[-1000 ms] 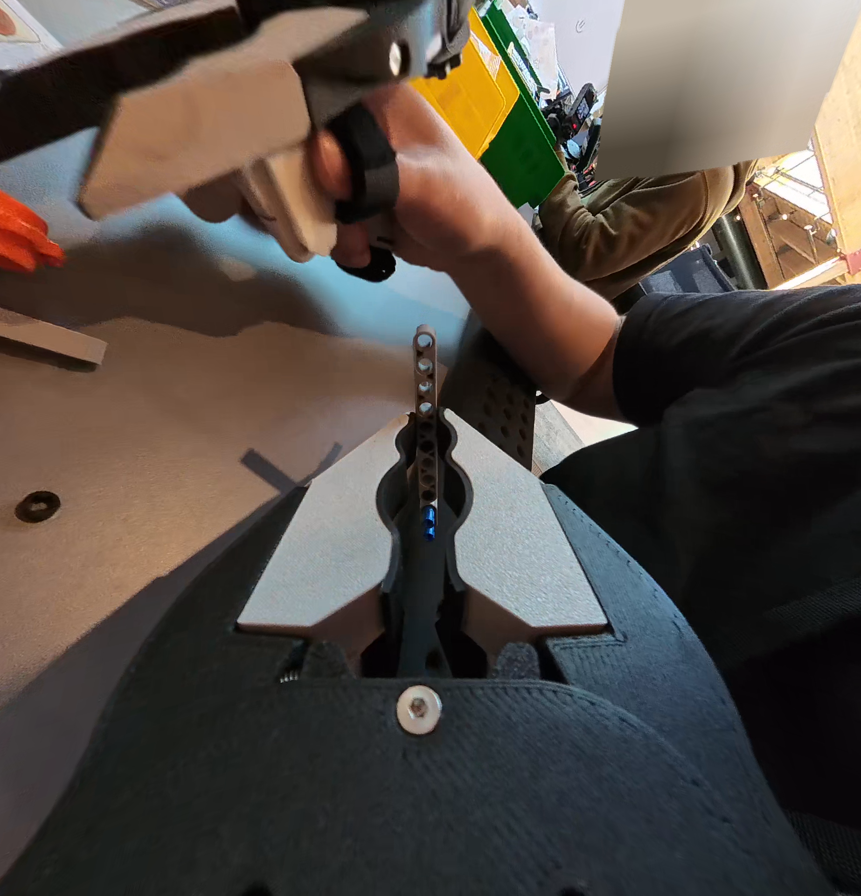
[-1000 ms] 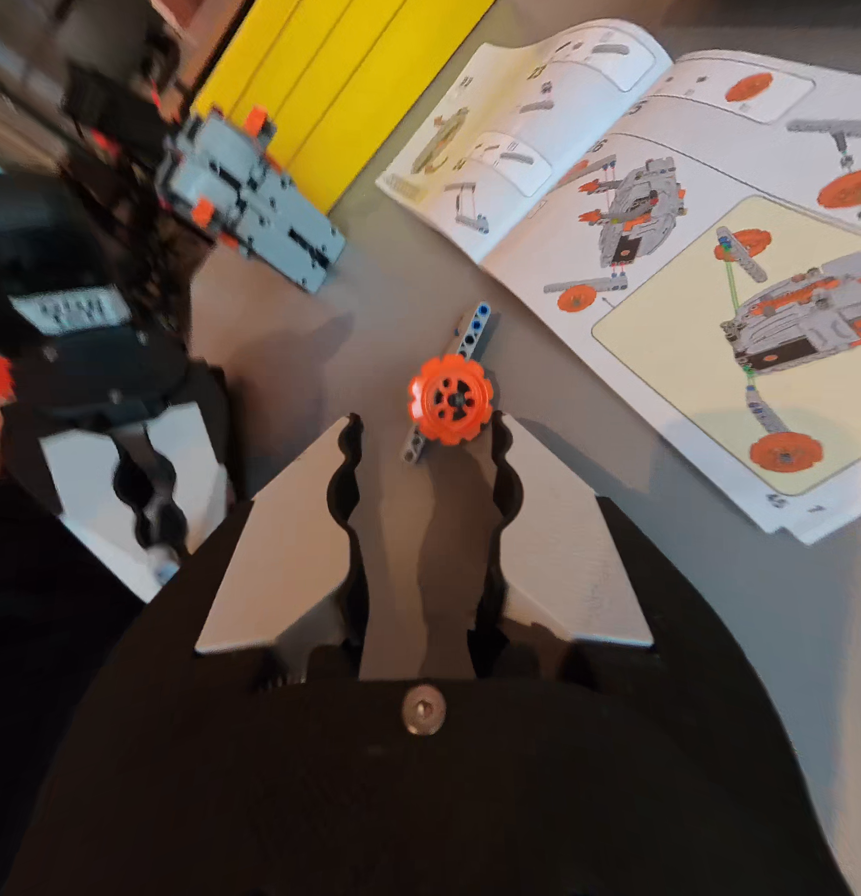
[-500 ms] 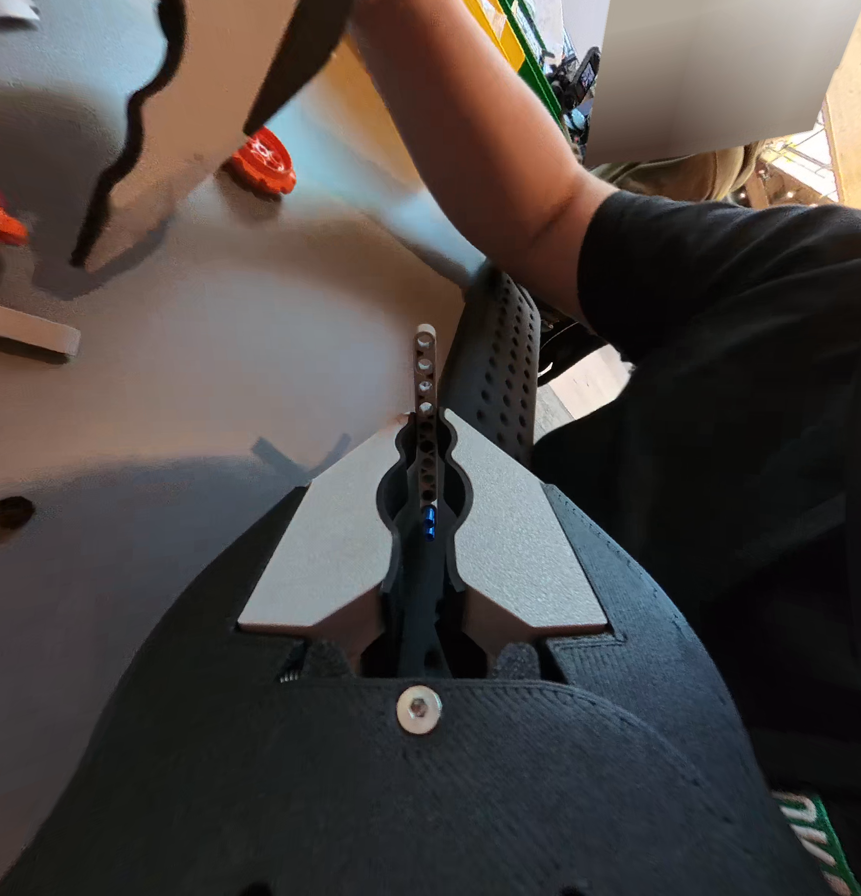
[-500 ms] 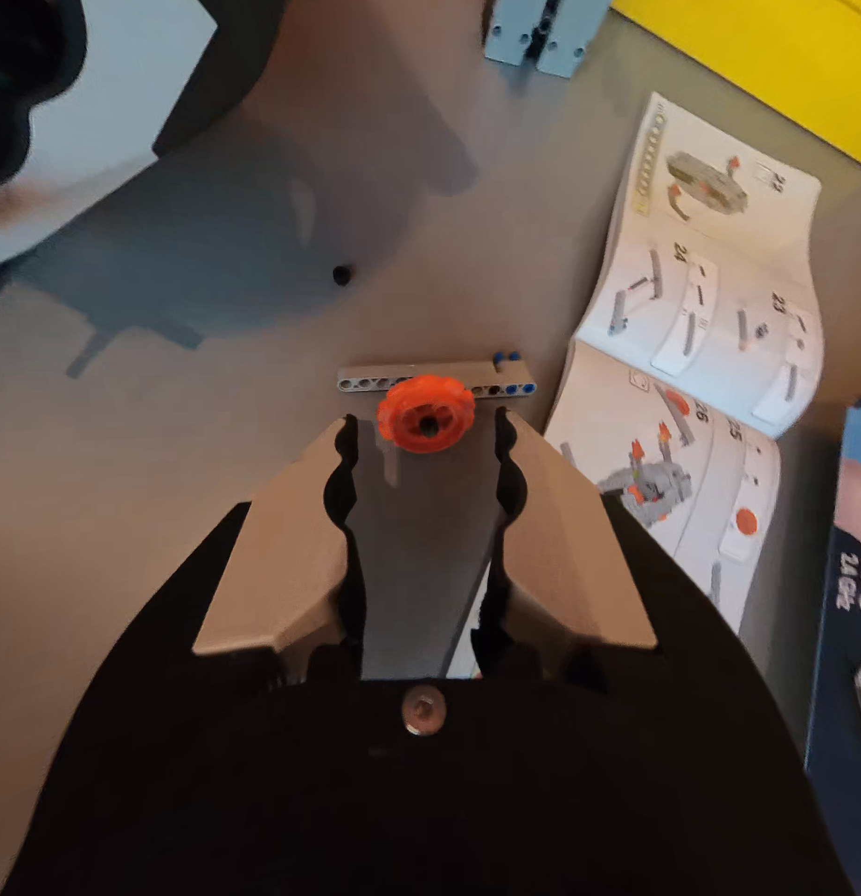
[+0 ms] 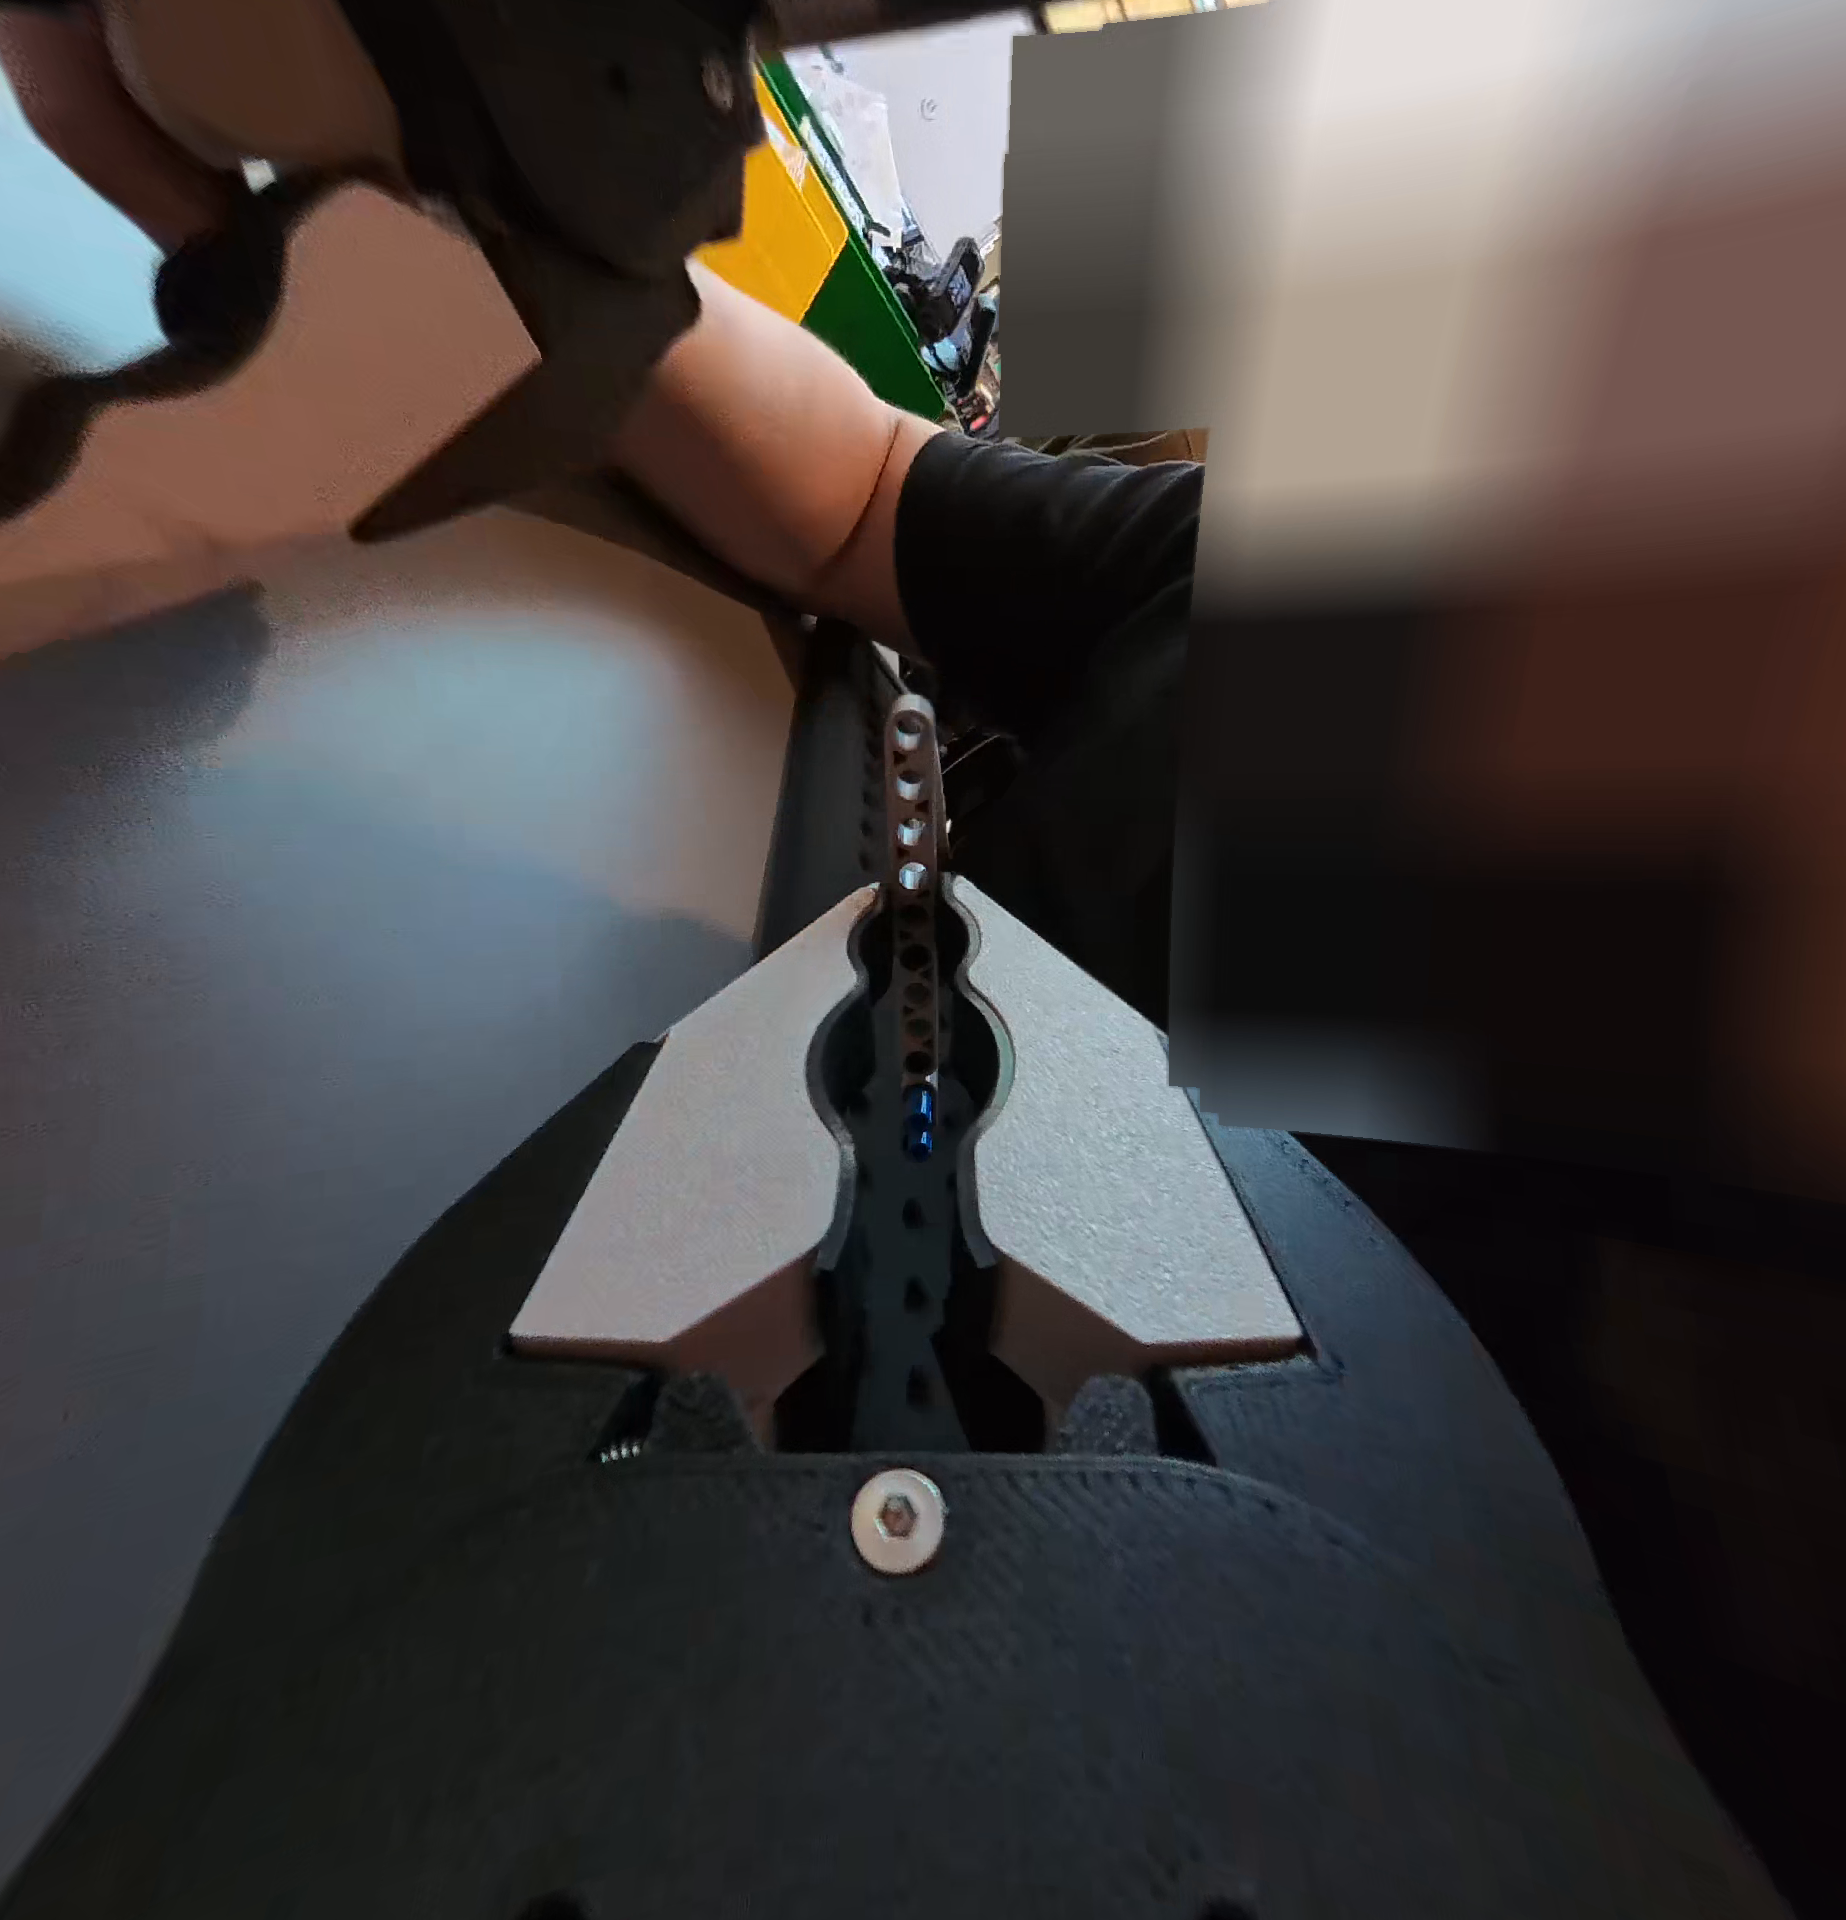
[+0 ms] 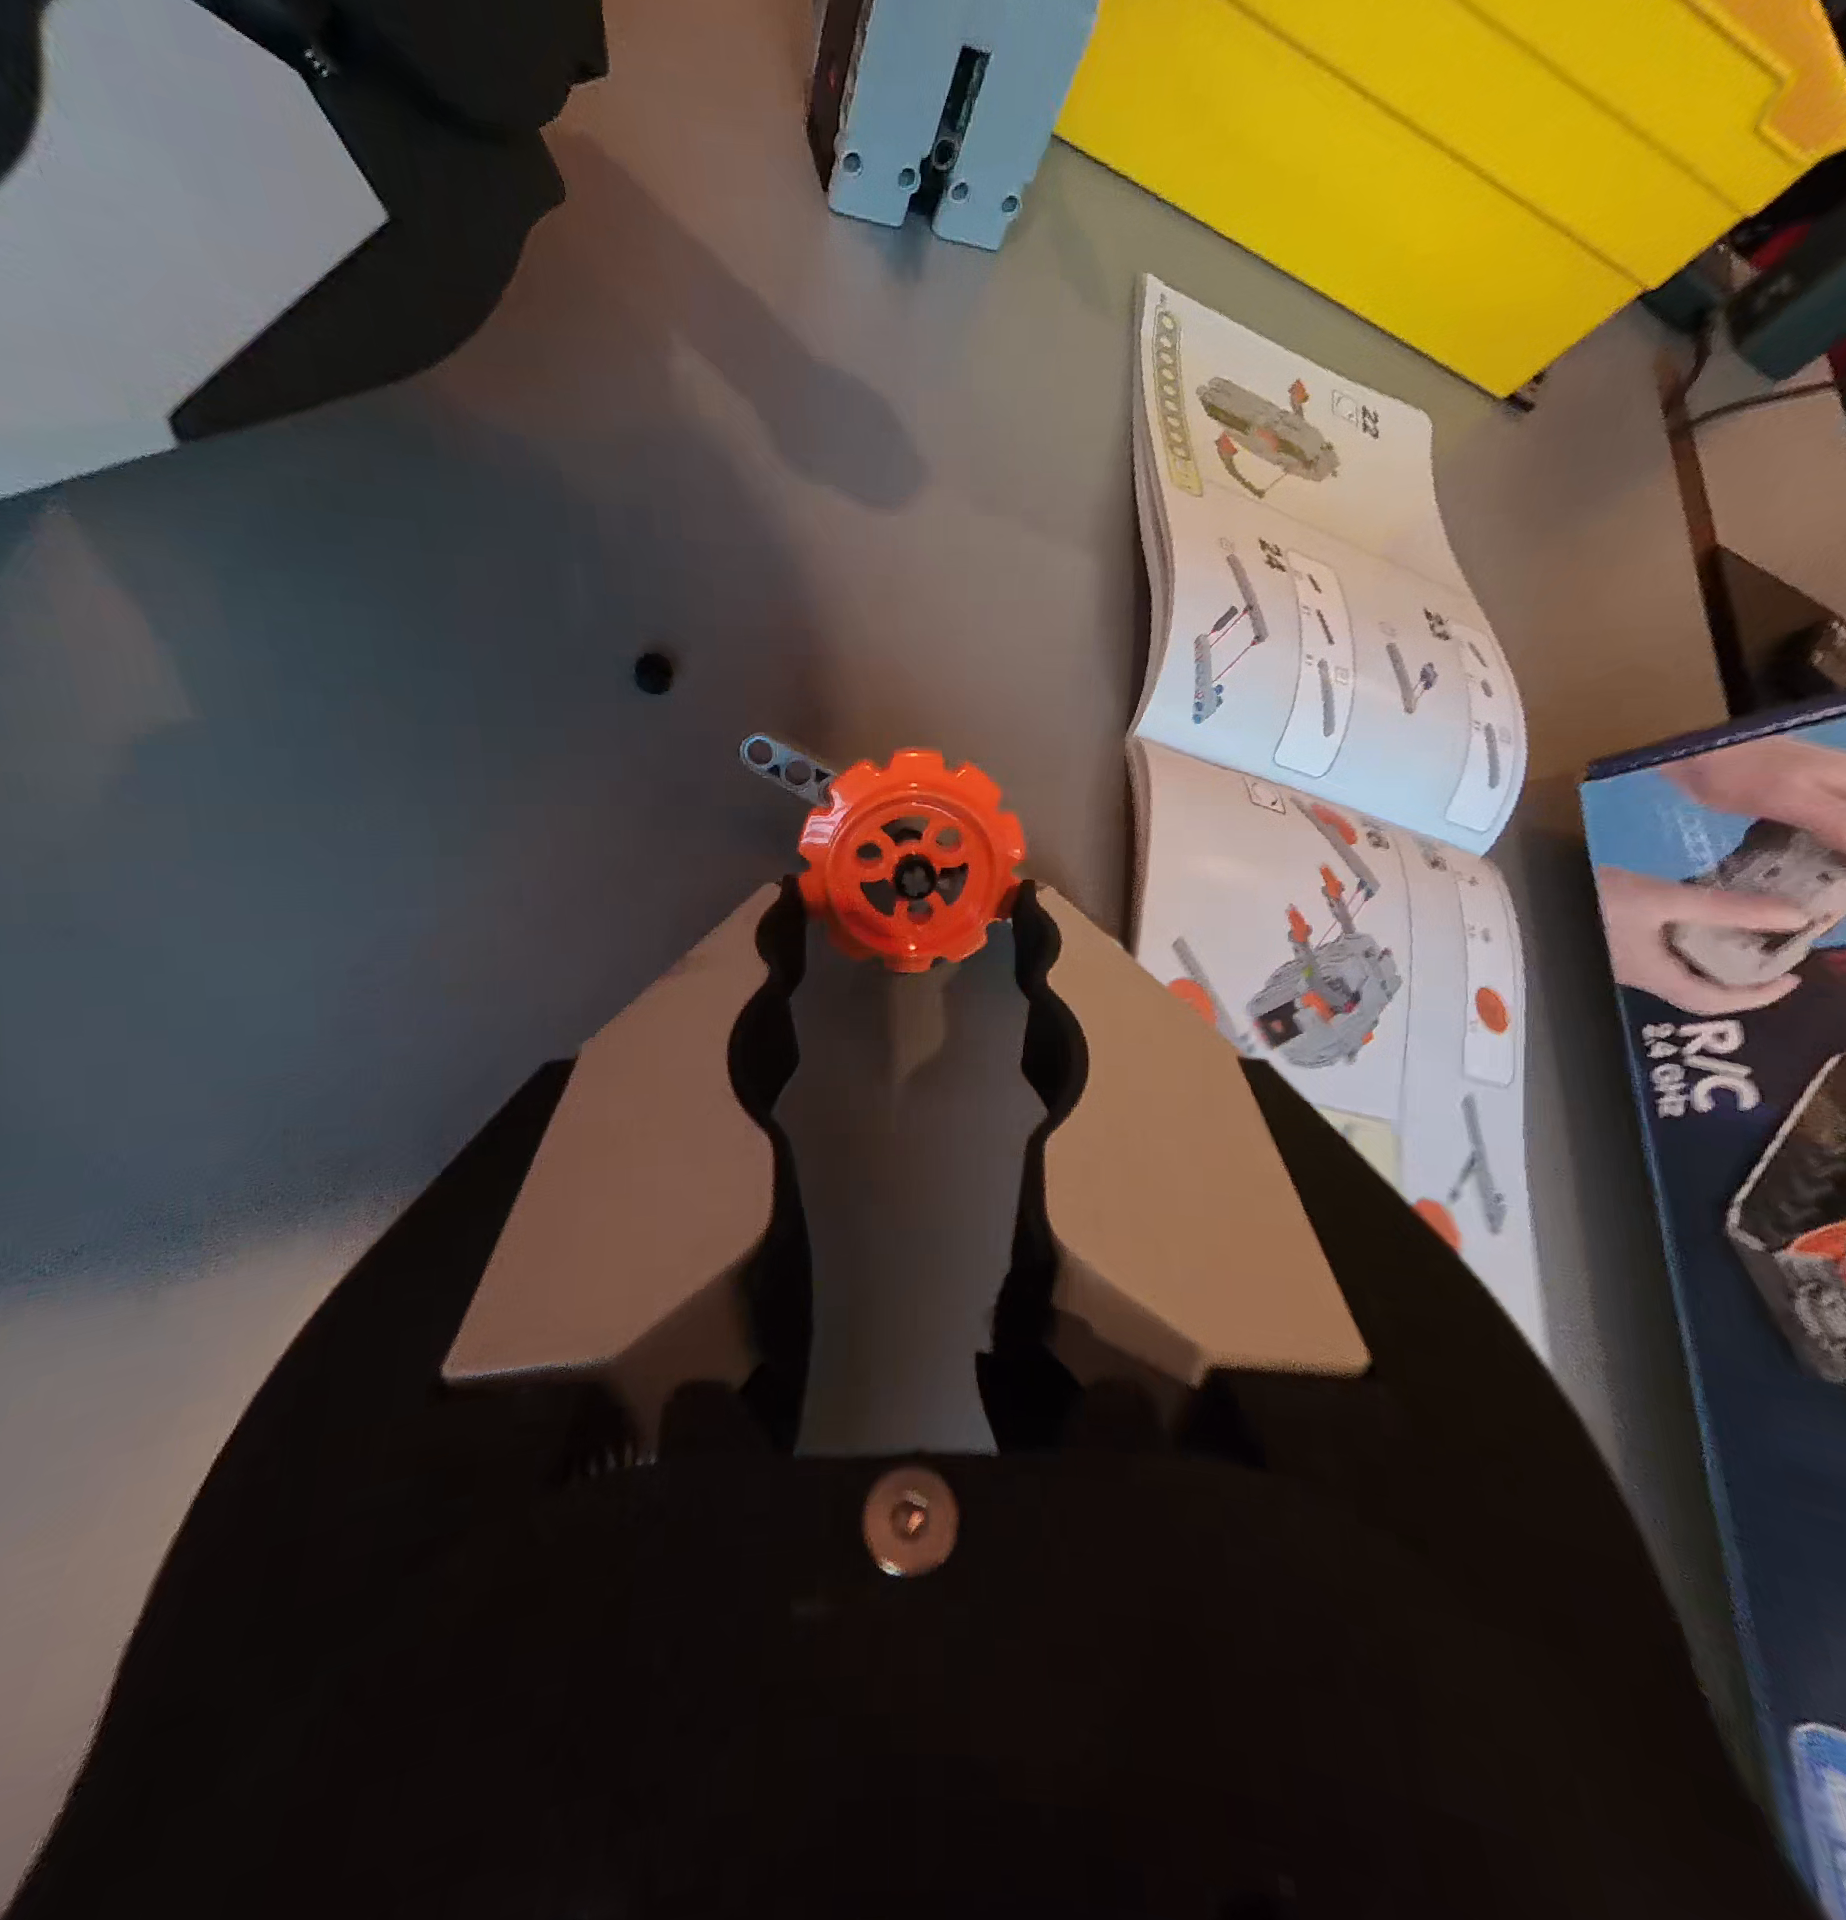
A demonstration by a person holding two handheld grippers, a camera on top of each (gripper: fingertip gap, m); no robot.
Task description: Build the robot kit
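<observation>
Left tool (image 5: 911, 914) of mine is clamped on a grey holed beam (image 5: 914, 831) pointing forward above the grey surface (image 5: 379, 935). Right tool (image 6: 903, 914) pinches an orange toothed wheel (image 6: 911, 858) at its tips, beside an open instruction booklet (image 6: 1314, 644).

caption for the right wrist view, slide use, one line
Right gripper closed on an orange toothed wheel pinned to a grey holed beam, above a grey table beside an open instruction booklet.
</observation>
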